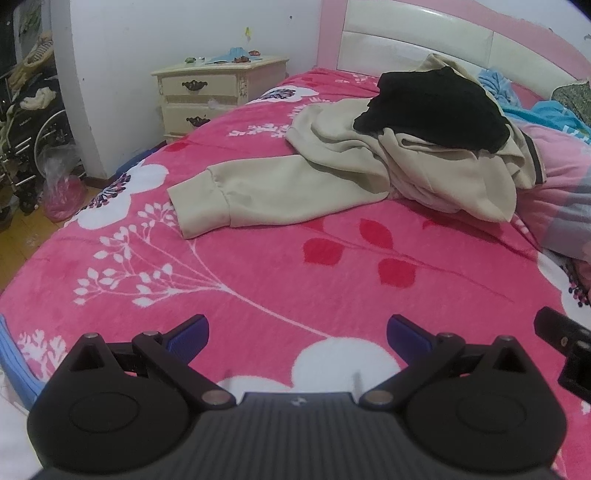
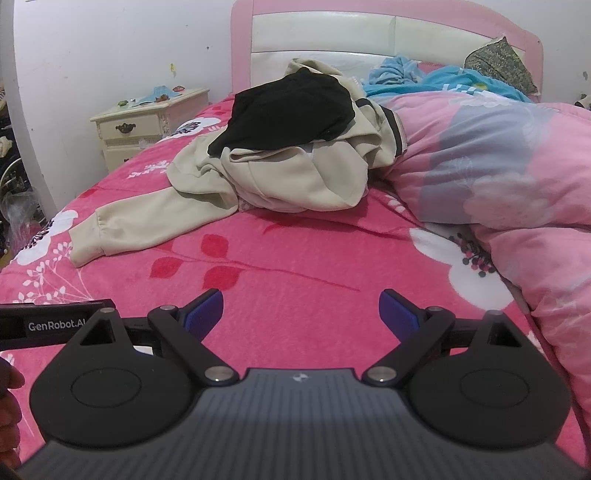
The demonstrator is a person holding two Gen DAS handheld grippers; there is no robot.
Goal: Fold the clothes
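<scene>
Bed with pink floral fleece blanket point(image 1: 258, 266) fills the near and middle scene. Far end: pink-framed headboard with white padded panels point(image 2: 369, 35). Far left: cream wooden nightstand with 2 drawers point(image 1: 218, 94) against a scuffed white wall point(image 1: 147, 33). Yellow wood floor point(image 1: 22, 240) at left, wheelchair point(image 1: 33, 136) beyond it. Soft, even light.

Home bedroom, bed point(image 2: 295, 258), headboard point(image 2: 369, 33), nightstand point(image 1: 207, 92)

A dark garment point(image 2: 284, 107) lies on a crumpled sweatshirt point(image 2: 258, 184) mid-bed, quilt point(image 2: 498, 177) right, nightstand point(image 2: 147, 125) left.
</scene>
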